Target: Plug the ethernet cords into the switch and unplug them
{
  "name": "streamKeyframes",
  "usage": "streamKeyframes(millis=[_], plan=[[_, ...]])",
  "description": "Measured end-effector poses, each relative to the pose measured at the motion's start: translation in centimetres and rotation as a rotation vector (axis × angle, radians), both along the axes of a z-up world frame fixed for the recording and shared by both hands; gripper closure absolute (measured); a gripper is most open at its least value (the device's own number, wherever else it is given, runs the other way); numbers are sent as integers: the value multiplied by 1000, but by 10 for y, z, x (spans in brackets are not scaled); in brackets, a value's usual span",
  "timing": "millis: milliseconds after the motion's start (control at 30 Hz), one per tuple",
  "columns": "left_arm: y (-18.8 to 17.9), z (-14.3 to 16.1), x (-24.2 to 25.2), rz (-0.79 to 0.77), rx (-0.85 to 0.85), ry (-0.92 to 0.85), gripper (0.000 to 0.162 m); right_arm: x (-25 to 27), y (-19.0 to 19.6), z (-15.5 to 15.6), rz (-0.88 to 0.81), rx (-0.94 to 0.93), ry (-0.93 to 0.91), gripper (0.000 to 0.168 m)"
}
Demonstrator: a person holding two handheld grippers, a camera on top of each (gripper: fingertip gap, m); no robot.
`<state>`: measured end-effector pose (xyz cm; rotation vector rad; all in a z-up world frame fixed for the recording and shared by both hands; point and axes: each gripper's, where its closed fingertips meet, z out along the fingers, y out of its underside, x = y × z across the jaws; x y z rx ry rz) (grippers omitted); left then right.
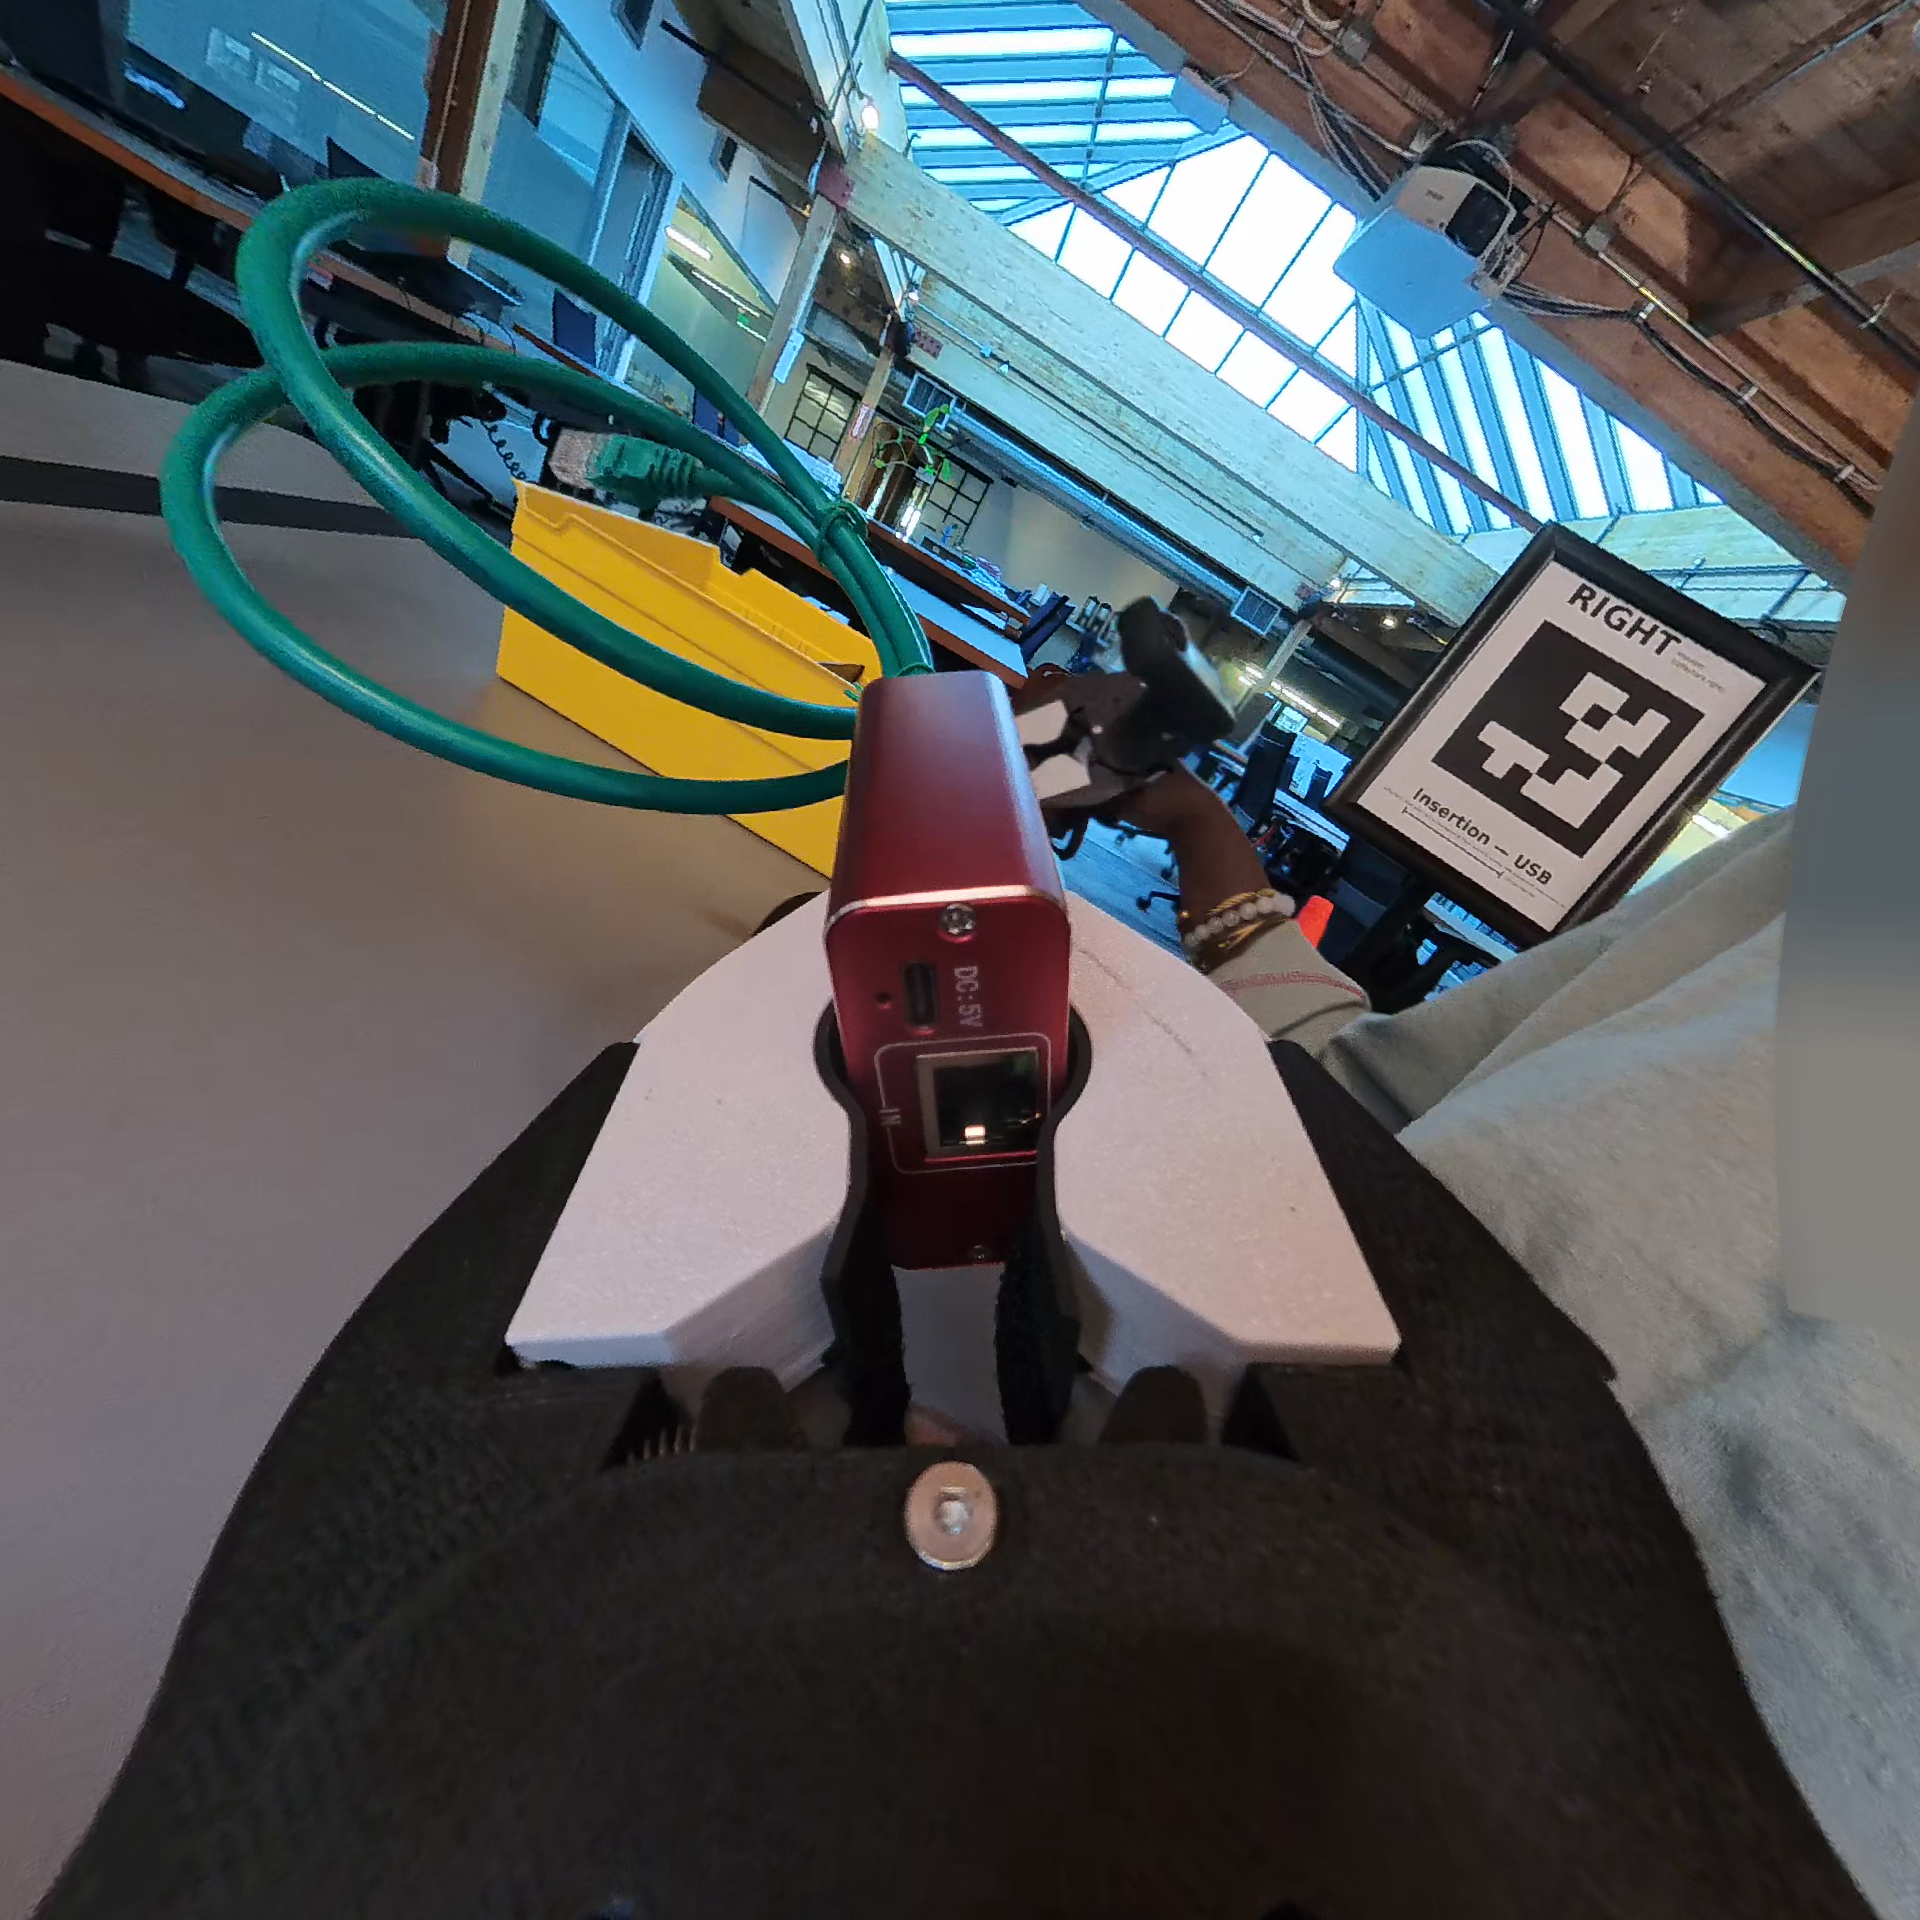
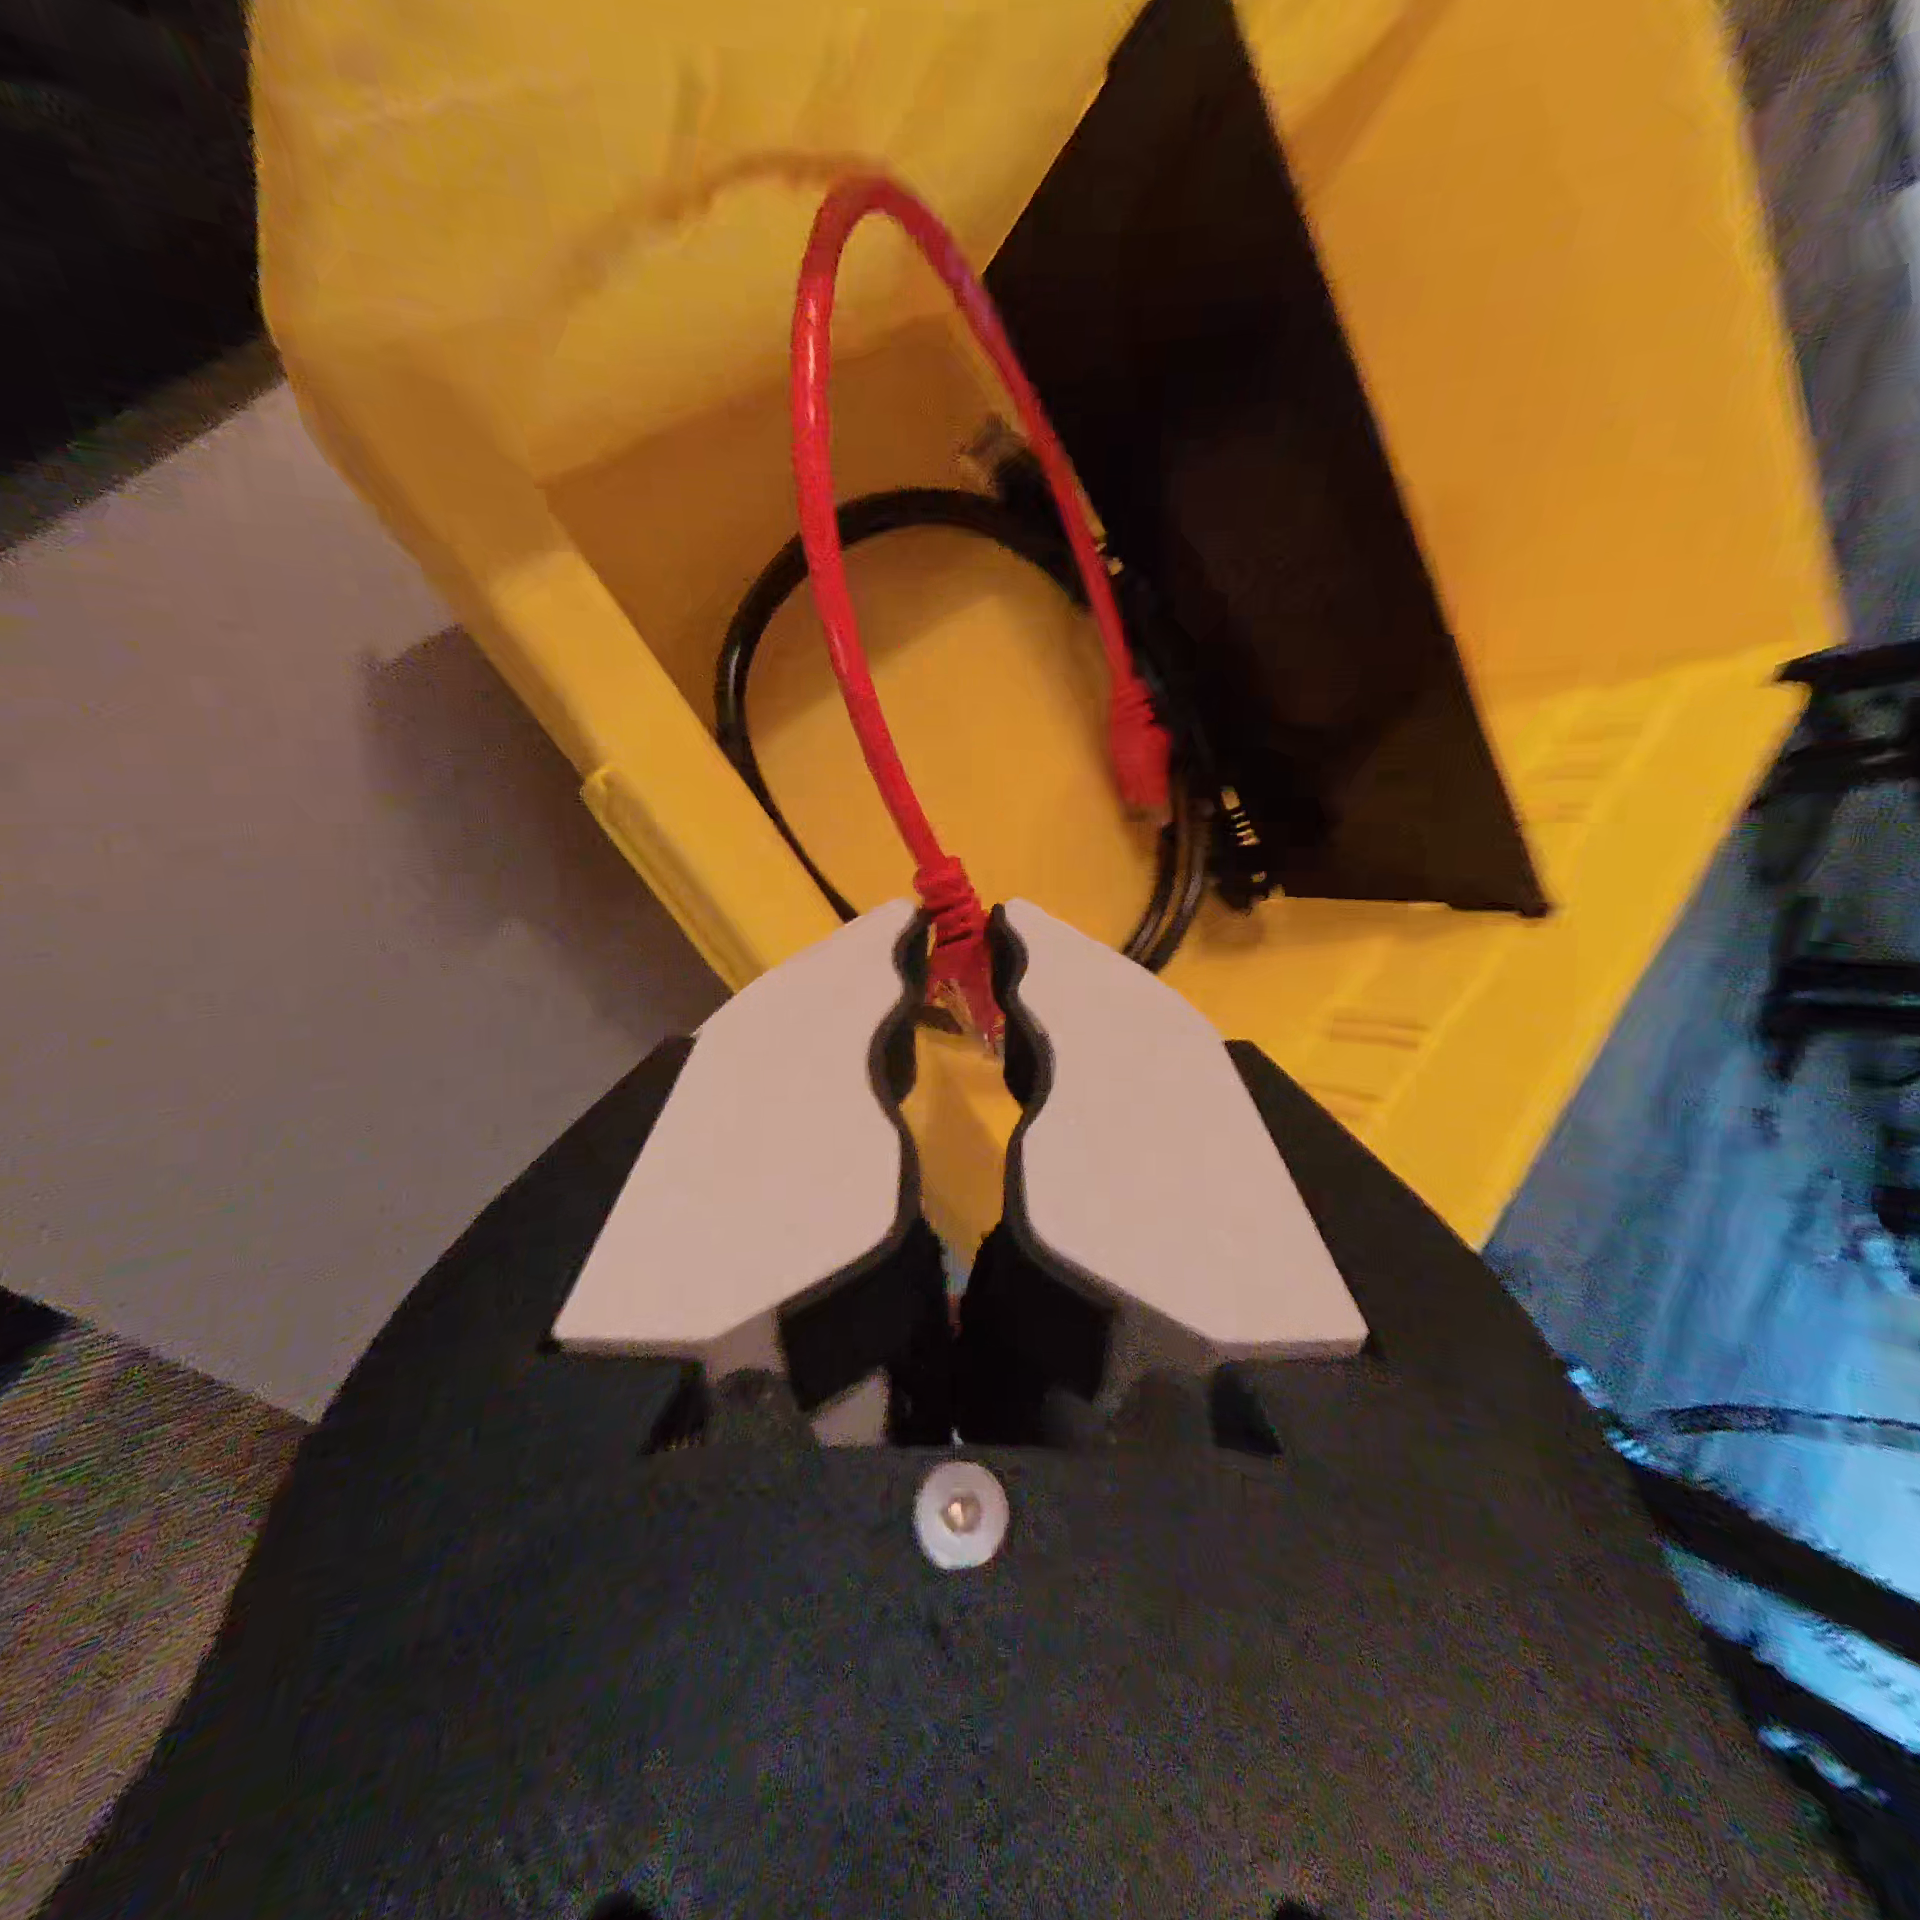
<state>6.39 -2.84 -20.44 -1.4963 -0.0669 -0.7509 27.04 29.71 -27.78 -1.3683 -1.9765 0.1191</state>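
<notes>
Left gripper [image 1: 951, 1101] — pinching the red metal box-shaped switch [image 1: 951, 935], lifted off the table, green coiled ethernet cord [image 1: 436, 582] plugged at its far end.
Right gripper [image 2: 961, 987] — clamped on the red short ethernet cord [image 2: 831, 499] by its plug, over the yellow plastic bin [image 2: 1455, 312], probably for carrying to the switch.
Obstruction — black coiled cable [image 2: 748, 665] beneath.

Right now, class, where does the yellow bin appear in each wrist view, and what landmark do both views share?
Left wrist view: the yellow bin sits left of centre on the table, behind the green cord.
Right wrist view: the bin fills the upper middle, beyond the red cord.
Shared landmark: the pale tabletop under the bin.
</notes>
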Motion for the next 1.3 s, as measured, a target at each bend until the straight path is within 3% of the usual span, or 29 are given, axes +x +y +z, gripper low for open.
streamKeyframes(millis=[67, 167, 267, 500, 633, 900, 1100, 1300], plan=[[0, 0, -2, 8, 0, -5, 133, -6, 3, -6, -51, -131, 14, 156], [0, 1, -3, 8, 2, -14, 133, -11, 0, -6, -138, -427, 68, 130], [0, 0, -1, 1, -3, -7, 133, -14, 5, -3, -233, -660, 131, 129], [1, -1, -1, -1, -9, -12, 133, -5, -1, -21, -339, -804, -45, 124], [1, -2, 0, -3, -13, -6, 133, 1, 1, -22, -399, -788, -238, 126], [1, -2, -2, 0, -11, -16, 133, 9, 7, -34, -508, -542, -756, 128], [1, -3, -2, -3, -17, -22, 133, 15, 14, -24, -531, -426, -828, 132], [1, -3, -1, -4, -17, -13, 133, 17, 20, -25, -347, -268, -942, 139]])
